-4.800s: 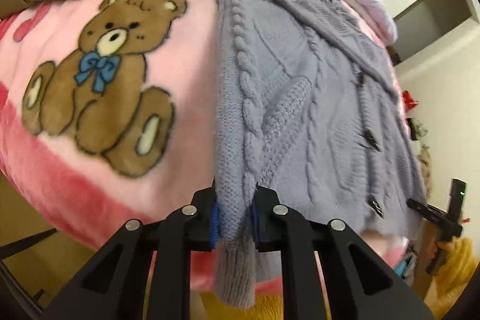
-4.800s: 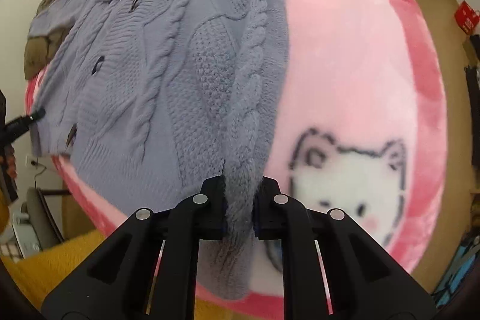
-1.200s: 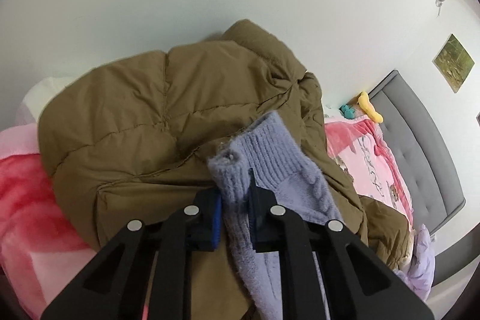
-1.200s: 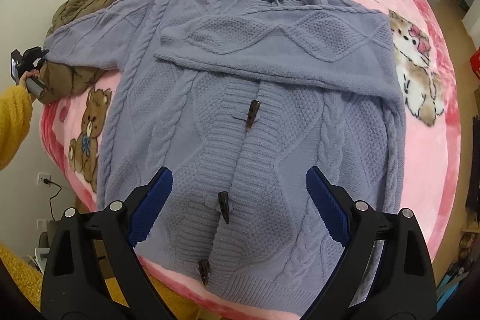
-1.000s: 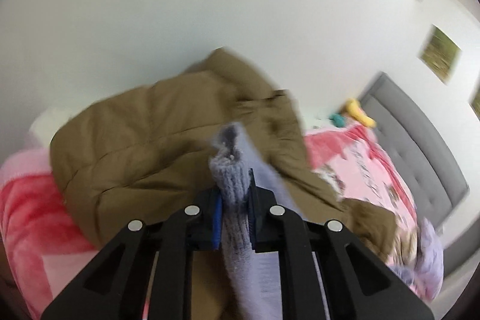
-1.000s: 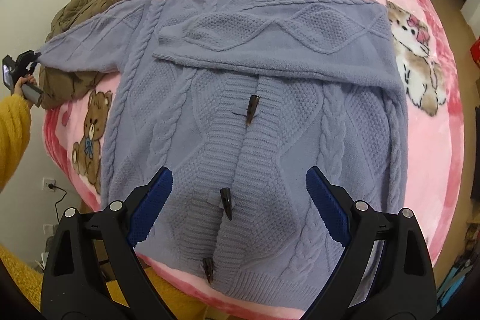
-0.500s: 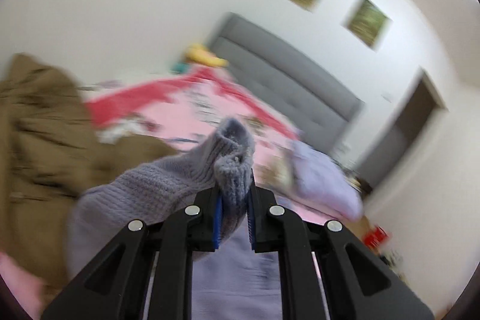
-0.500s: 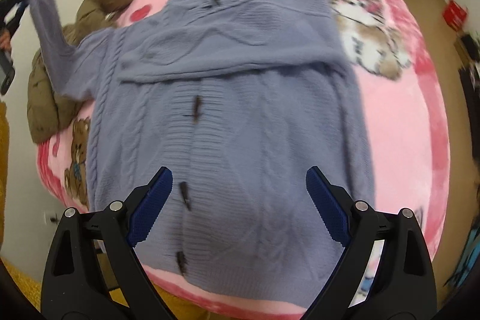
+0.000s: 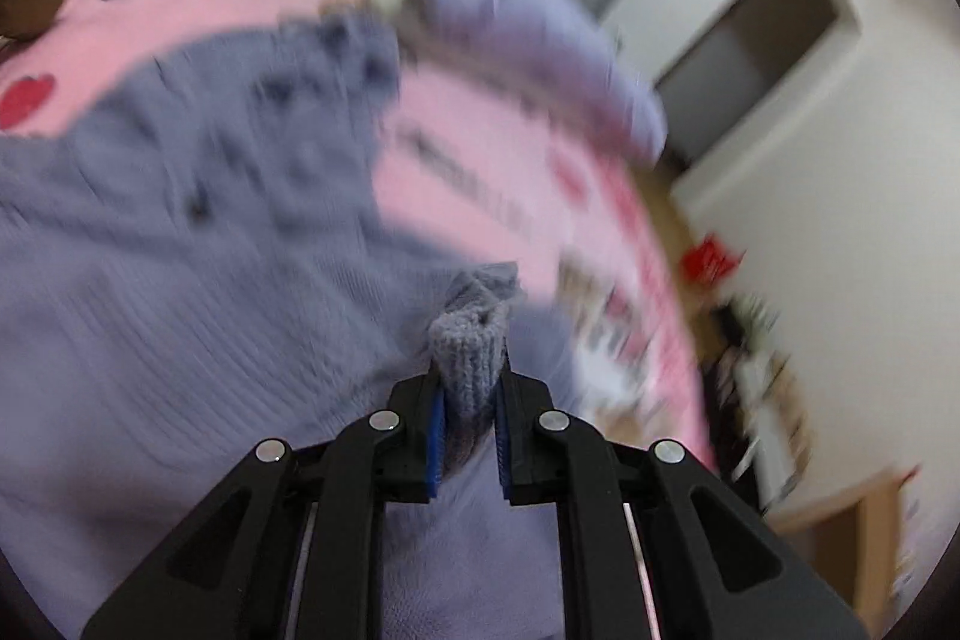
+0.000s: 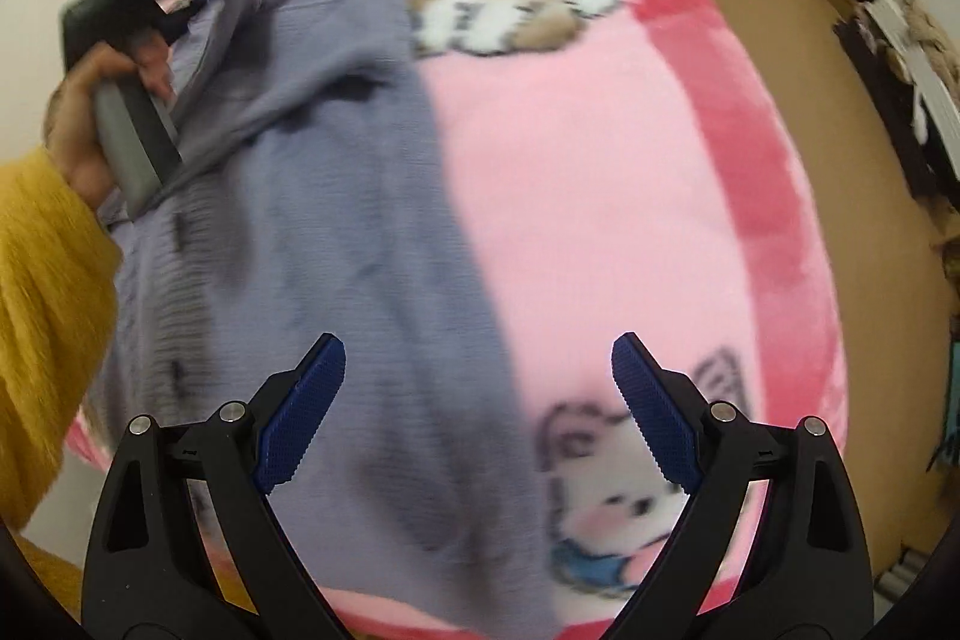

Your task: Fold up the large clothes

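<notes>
Sleeve cuff [image 9: 471, 346] carried over the lavender cardigan [image 10: 336, 196], clamped in the left hand-held gripper [image 9: 469, 421].
Right hand-held gripper [image 10: 478, 400] hovers with jaws apart; a hasty release could leave the sleeve bunched.

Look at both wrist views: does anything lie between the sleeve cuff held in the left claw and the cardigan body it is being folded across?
Nothing visible does. The left claw is shut on the sleeve cuff, and below it lies only the cardigan body on the pink blanket. The right claw hangs open and empty nearer the bed's edge, clear of the cuff.
</notes>
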{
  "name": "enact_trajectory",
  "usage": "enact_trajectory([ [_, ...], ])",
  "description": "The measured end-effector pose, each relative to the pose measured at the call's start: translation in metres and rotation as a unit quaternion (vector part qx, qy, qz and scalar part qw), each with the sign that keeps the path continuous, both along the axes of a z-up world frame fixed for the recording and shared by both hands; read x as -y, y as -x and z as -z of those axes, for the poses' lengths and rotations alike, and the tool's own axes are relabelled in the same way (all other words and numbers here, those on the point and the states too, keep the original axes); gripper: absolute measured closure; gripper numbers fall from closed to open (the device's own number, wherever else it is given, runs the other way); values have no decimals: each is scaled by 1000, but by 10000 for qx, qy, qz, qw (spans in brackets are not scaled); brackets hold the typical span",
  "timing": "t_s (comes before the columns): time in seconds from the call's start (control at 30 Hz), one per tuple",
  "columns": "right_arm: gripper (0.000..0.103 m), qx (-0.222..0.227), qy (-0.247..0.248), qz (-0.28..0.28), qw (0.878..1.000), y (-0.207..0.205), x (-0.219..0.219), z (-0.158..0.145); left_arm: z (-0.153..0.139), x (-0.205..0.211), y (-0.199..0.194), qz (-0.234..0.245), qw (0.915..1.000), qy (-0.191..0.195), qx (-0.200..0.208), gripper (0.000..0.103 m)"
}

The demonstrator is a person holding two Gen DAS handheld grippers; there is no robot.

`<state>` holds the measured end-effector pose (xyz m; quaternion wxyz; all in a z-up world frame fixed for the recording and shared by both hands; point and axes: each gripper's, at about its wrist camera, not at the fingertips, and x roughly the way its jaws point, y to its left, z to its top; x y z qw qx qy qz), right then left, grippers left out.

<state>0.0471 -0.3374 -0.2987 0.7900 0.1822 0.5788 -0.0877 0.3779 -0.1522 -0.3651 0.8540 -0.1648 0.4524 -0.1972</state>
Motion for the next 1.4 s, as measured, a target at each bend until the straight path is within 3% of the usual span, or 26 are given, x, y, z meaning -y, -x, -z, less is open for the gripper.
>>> enact_trajectory([
  [0.07,16,78,17,95,9999,0,9,1,25,12,7,92,9997,-210,-78,82],
  [0.1,16,117,5,144,9998,-1,12,0,30,15,11,126,9996,-231,-56,74],
  [0.17,16,234,-49,243,9994,-3,18,-2,32,20,16,436,9988,-126,189,47],
  [0.2,16,302,-85,270,9991,-6,20,-4,29,21,18,756,9967,-10,302,21],
  [0.23,16,369,-77,284,9989,-10,22,-5,25,26,23,966,9948,37,324,5],
  [0.37,16,819,-38,166,9965,-34,24,-19,5,12,28,1657,9859,192,150,5],
  [0.43,16,1082,-46,-73,9941,-51,21,-24,-10,-19,28,1622,9863,294,14,5],
  [0.53,16,1553,-360,-893,9832,-107,2,-28,-27,-93,36,965,9950,237,-112,5],
  [0.63,16,1777,-352,-1502,9719,-166,-26,-25,-23,-178,39,165,9990,-208,-347,5],
  [0.73,16,1764,-228,-1740,9686,-212,-51,-16,-9,-238,37,-441,9952,-591,-635,5],
  [0.83,17,1707,-185,-1709,9702,-250,-64,-2,-1,-279,34,-926,9917,-524,-715,5],
  [0.93,18,1357,-269,-1671,9762,-277,-74,19,5,-291,31,-927,9918,-558,-687,5],
  [1.03,25,1152,-403,-1627,9791,-287,-79,33,6,-292,32,-812,9922,-706,-635,5],
  [1.2,84,857,-682,-1476,9830,-291,-82,47,20,-280,27,-574,9900,-1094,-686,5],
  [1.3,91,970,-619,-1491,9821,-286,-84,35,24,-269,28,-364,9863,-1482,-632,5],
  [1.4,92,1103,-390,-1714,9782,-277,-92,14,17,-272,32,-378,9893,-1272,-601,5],
])
